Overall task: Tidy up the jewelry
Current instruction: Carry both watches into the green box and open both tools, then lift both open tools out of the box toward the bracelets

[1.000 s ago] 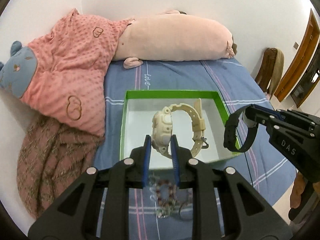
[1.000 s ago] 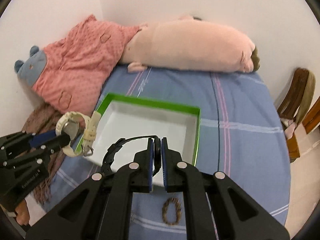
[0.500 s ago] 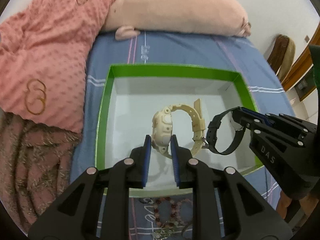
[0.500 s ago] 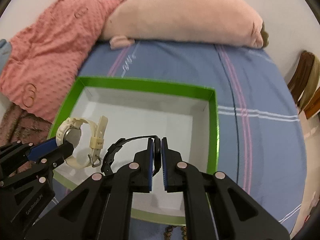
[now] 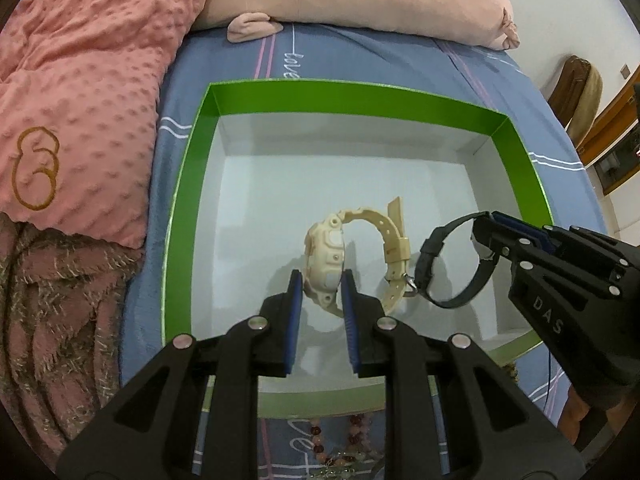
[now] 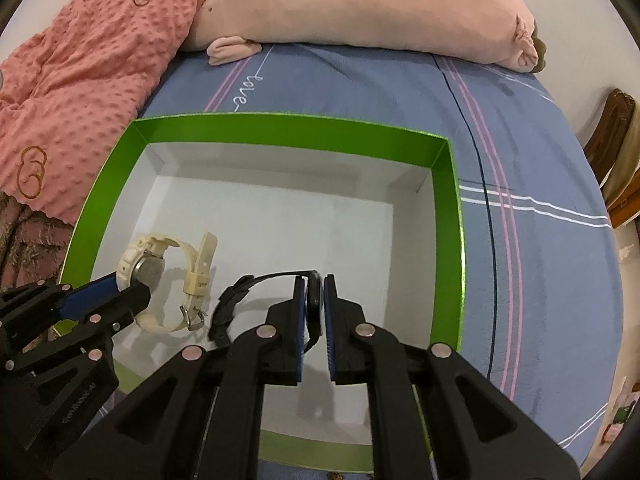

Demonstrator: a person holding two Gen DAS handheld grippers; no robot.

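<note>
My left gripper (image 5: 322, 282) is shut on a cream watch (image 5: 326, 260) and holds it low inside the green box (image 5: 360, 98) with a white floor. In the right wrist view the cream watch (image 6: 148, 268) hangs at the box's left side, in the left gripper (image 6: 128, 290). My right gripper (image 6: 313, 292) is shut on a black watch (image 6: 240, 300) and holds it inside the box, just right of the cream one. The black watch (image 5: 452, 264) and the right gripper (image 5: 486, 232) also show in the left wrist view.
The box sits on a blue striped bed sheet (image 6: 520, 160). A pink bolster (image 6: 360, 4) and a pink dotted blanket (image 5: 80, 80) lie behind and left. Beaded bracelets (image 5: 340, 448) lie on the sheet in front of the box. A wooden chair (image 5: 576, 88) stands at right.
Both grippers have moved forward and down from in front of the box into it, carrying their watches. The watches now hang close to the white floor.
</note>
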